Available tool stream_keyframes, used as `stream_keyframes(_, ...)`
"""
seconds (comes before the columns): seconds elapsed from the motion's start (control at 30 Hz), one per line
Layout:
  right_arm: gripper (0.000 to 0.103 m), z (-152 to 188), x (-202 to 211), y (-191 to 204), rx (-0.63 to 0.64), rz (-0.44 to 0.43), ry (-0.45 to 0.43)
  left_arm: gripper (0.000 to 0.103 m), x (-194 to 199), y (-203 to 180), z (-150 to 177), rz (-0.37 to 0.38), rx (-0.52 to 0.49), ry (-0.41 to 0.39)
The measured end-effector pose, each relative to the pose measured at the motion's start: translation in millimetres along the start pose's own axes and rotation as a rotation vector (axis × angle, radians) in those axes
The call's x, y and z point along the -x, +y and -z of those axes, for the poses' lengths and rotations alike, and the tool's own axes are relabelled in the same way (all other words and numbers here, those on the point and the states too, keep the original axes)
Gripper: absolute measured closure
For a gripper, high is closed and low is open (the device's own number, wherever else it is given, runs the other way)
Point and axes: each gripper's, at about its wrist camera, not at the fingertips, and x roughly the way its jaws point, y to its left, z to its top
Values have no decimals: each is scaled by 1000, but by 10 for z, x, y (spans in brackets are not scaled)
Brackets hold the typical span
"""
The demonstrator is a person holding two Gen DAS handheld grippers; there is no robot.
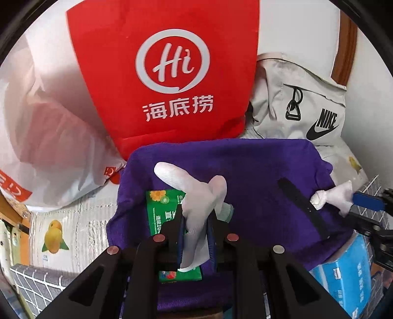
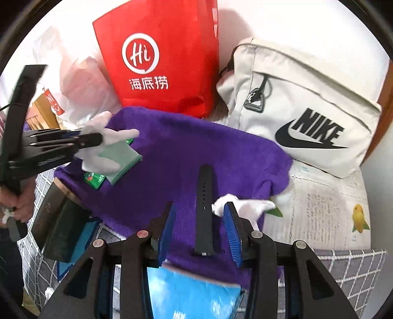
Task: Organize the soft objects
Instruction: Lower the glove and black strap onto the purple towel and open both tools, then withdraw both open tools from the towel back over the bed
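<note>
Sock (image 1: 196, 211) in left jaws

Fuzzy purple towel (image 2: 196, 152), matt black rubbery strap (image 2: 204, 208), glossy red bag (image 1: 167, 73).

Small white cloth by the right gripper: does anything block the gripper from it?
Nothing blocks it: the small white cloth lies beside one finger of the open right gripper. A black watch strap lies between the fingers.

wall (image 2: 270, 22): white, brightly lit | door frame (image 1: 345, 46): brown wood
</note>
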Motion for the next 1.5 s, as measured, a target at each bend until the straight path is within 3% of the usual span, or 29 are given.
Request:
stream_keyframes(0.13, 62, 103, 186, -52, -21, 8, -29, 83, -55, -86, -43, -35, -38, 1)
stream_keyframes(0.17, 62, 128, 223, -77, -27, 8, -33, 76, -62, -102, -52, -42, -46, 0)
stream_keyframes(0.23, 62, 162, 248, -94, -41, 4, -38, 55, -63, -116, -62, -50, -52, -8)
stream_keyframes(0.27, 62, 172, 249, -91, -46, 4, -40, 31, -63, -111, -64, -60, -48, -12)
stream_keyframes(0.3, 62, 187, 251, -85, -49, 3, -40, 18, -51, -101, -62, -65, -43, -20)
stream_keyframes(0.63, 62, 268, 262, -33, -53, -11, -36, 18, 146, -9, 32, -99, -23, -33)
stream_keyframes(0.93, 62, 515, 574, 120, -56, -25, -39, 18, 631, 55, 294, -98, 6, -64)
stream_keyframes(1.27, 59, 1169, 1149, 377, -53, -46, -35, 18, 1283, 6, 836, -75, 31, -91)
stream_keyframes(1.5, 54, 1713, 1269, 483, -75, -74, 11, 18, 1525, -34, 1300, -67, 54, -76)
